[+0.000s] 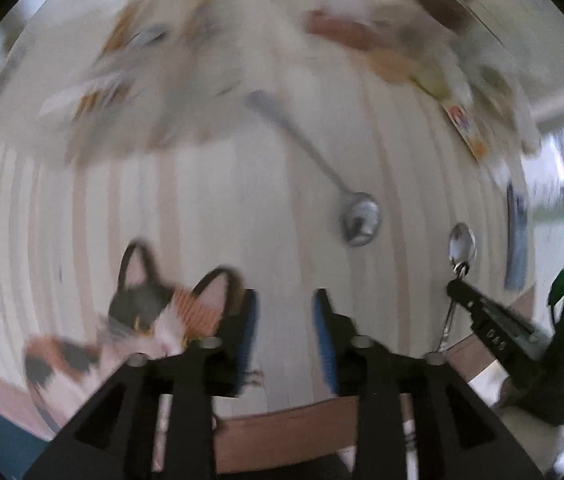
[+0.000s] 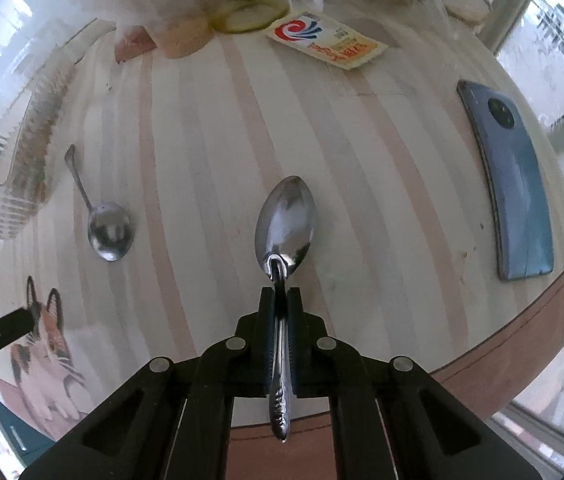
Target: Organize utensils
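One spoon (image 2: pixel 284 220) clamped level in right gripper (image 2: pixel 280 300), left gripper (image 1: pixel 285 312) spread.

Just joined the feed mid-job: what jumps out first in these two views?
The right claw is shut on a spoon, bowl pointing forward over the striped table. A second spoon lies to its left, and a blue phone lies near the right edge.

Black angular gripper (image 2: pixel 280 300) frames, silver round screws, blue-padded jaws.
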